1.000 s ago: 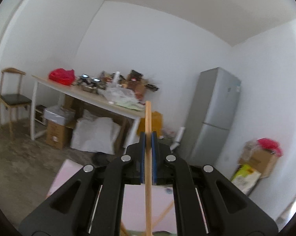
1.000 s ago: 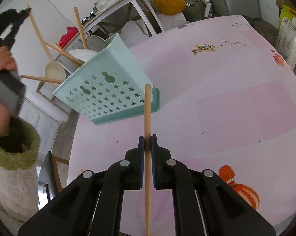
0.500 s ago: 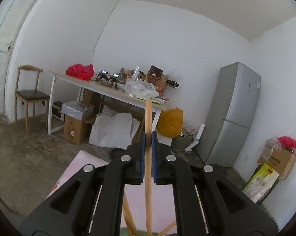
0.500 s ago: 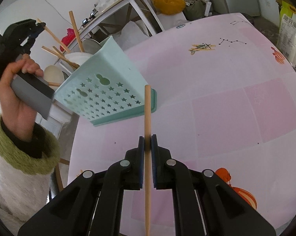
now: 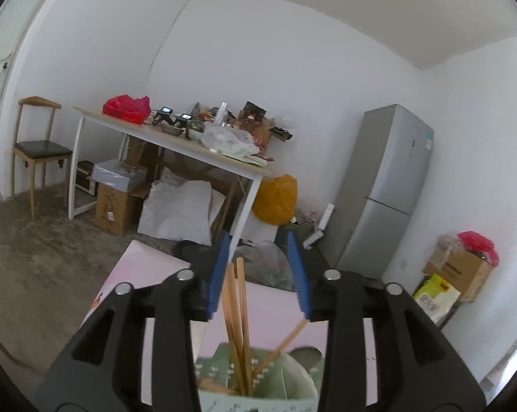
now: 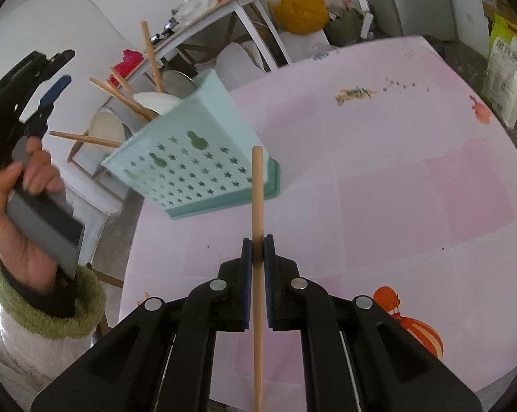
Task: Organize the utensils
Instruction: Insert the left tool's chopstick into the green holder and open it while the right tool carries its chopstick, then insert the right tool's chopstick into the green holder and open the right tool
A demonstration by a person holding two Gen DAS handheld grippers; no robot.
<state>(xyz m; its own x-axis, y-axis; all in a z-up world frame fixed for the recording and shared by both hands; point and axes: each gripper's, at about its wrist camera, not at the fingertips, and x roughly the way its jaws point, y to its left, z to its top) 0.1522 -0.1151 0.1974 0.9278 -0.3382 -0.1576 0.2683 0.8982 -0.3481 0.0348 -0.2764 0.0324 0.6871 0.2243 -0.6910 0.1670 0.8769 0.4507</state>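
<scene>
Chopsticks, wooden, counted per view. Right wrist view: one chopstick (image 6: 257, 226) clamped between the blue pads of the right gripper (image 6: 257, 254), jaws pressed nearly together on it, stick running up past the pads and down out of the bottom edge. Its upper tip overlaps the lower right corner of the utensil basket (image 6: 193, 158), a pale green plastic holder with star and gourd cut-outs, standing tilted in the picture on the pink tablecloth (image 6: 412, 189).

Four wooden handles (image 6: 121, 98) stick out of the basket's open top, fanned apart: one steep, two slanting, one almost level. Behind them lie two pale round shapes; whether bowls or spoon heads, cannot tell.

Left gripper (image 6: 47, 82) appears at the left edge of the right wrist view, held in the person's hand (image 6: 25, 206) with a green fleece cuff (image 6: 49, 312); blurred there.

Left wrist view: left gripper (image 5: 260, 274) jaws opening, blue pads apart. Two chopsticks (image 5: 237, 312) stand upright between them, close to the left pad; contact with it cannot be told. Their lower ends sit inside the basket (image 5: 258, 377). A third stick (image 5: 285, 340) leans to the right.

Background: one refrigerator (image 5: 385, 189), one chair (image 5: 38, 144), one cluttered side table (image 5: 176, 140).
</scene>
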